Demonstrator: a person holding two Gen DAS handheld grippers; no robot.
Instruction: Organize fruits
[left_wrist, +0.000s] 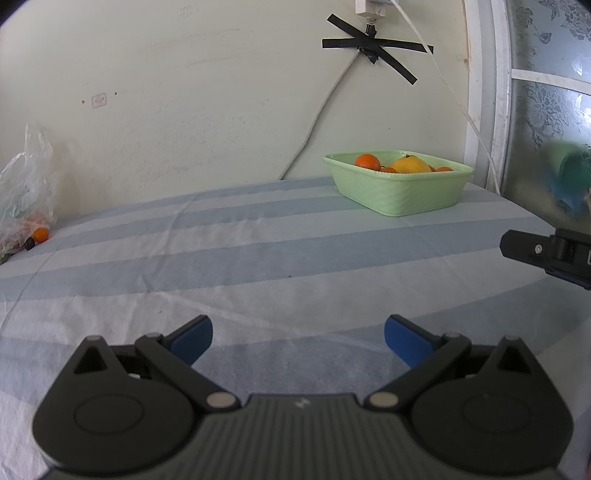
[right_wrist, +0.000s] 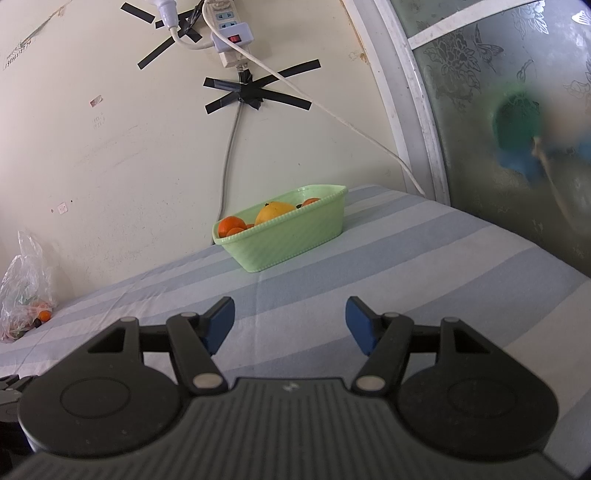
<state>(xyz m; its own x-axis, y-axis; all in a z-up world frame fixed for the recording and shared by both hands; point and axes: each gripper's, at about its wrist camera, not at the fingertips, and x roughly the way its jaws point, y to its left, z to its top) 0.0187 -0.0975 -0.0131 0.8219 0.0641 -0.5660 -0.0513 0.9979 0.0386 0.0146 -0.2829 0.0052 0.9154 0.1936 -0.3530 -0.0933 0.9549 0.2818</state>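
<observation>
step: between picks, nothing held, both grippers' fingers (left_wrist: 192, 338) spread wide
next: loose orange (left_wrist: 40, 234) at 9 o'clock is to be fetched for the basket (left_wrist: 399, 192)

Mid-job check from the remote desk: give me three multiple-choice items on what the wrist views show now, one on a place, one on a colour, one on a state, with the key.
1. Where does the plastic bag lie?
A. inside the basket
B. at the far left of the table, against the wall
C. between the left tool's fingers

2. What colour is the basket that holds the fruit?
A. light green
B. red
C. black

3. How does the right tool stand?
A. shut on an orange
B. shut on the basket rim
C. open, with nothing between its fingers

Key: 1 B, the bag sits by the wall at the left edge of the striped cloth, a small orange fruit beside it. 2 A, its walls are pale green around the yellow fruit. 3 C, only cloth shows between the blue pads.
</observation>
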